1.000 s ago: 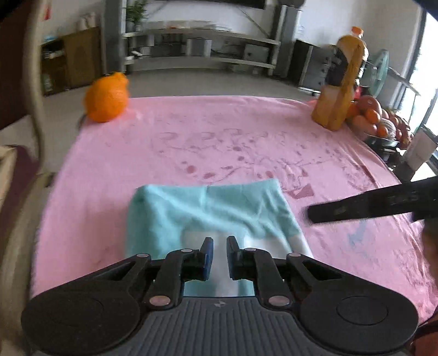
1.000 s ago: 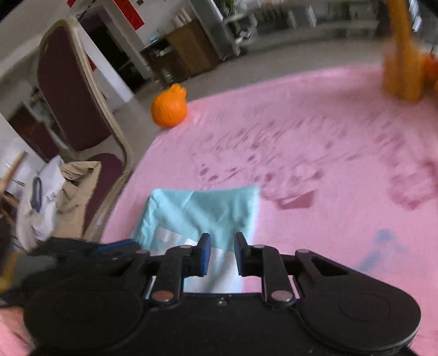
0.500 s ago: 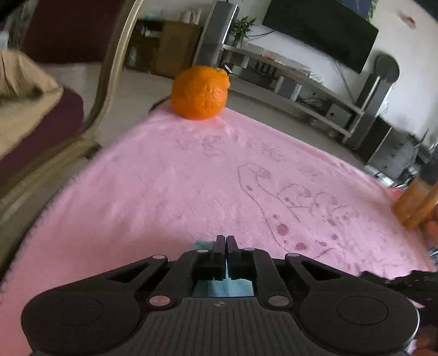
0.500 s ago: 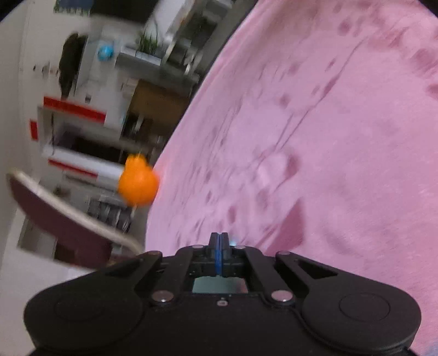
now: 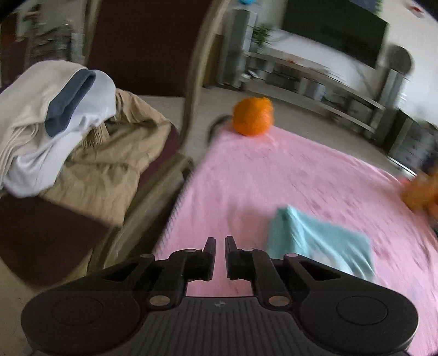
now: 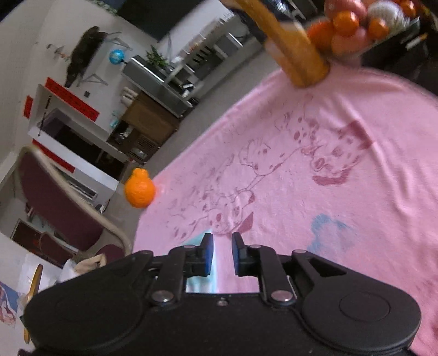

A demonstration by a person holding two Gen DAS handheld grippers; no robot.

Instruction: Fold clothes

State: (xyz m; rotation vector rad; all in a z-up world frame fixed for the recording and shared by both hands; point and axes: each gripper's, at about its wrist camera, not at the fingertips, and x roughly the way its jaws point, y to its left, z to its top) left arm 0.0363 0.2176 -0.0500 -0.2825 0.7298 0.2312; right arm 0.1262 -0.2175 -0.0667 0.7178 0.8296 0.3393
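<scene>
A folded light-blue garment [image 5: 323,243] lies on the pink cloth [image 5: 273,178] that covers the table. My left gripper [image 5: 217,242] is open and holds nothing; it hangs over the table's left edge, left of the garment. In the right wrist view only a strip of the light-blue garment [image 6: 197,283] shows, under my right gripper [image 6: 221,239]. That gripper is open, tilted, and has nothing between its blue-padded fingers. A pile of unfolded clothes [image 5: 82,142], white, grey-blue and beige, sits on the chair beside the table.
A dark red chair [image 5: 142,46] stands close against the table's left side. An orange fruit [image 5: 253,116] rests at the far left corner. A juice bottle [image 6: 295,49] and a bowl of fruit [image 6: 364,24] stand at the far right.
Both grippers were shut half a second ago and are now open. The left one has swung left toward the chair, off the blue garment. The right one has tilted and lifted.
</scene>
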